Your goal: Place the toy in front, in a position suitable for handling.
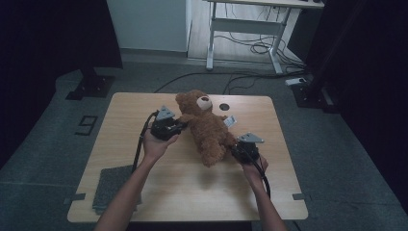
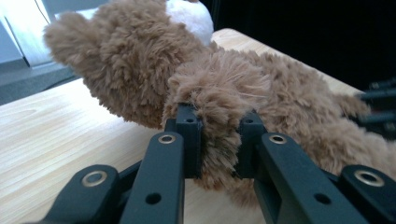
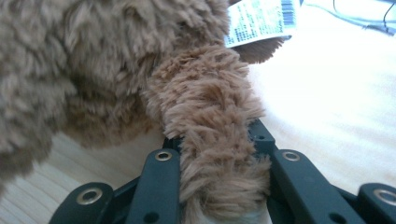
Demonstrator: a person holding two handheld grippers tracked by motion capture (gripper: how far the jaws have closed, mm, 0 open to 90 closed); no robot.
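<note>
Both grippers, left (image 1: 179,126) and right (image 1: 236,147), have jaws clamped on the bear (image 1: 207,127), an arm and a leg, probably to lift it off the tabletop (image 1: 192,192).

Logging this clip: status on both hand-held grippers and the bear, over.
Left hand-held gripper shut on teddy bear limb. Right hand-held gripper shut on another limb. Bear on wooden table, between the two. Nothing in the way.

Light wooden table (image 1: 144,192) on grey floor (image 1: 43,144).
Bearing a brown teddy bear (image 1: 207,127) near the middle, head toward the far edge beside a small round hole (image 1: 224,107); also a dark grey mat (image 1: 109,185) overhanging the near left corner.
</note>
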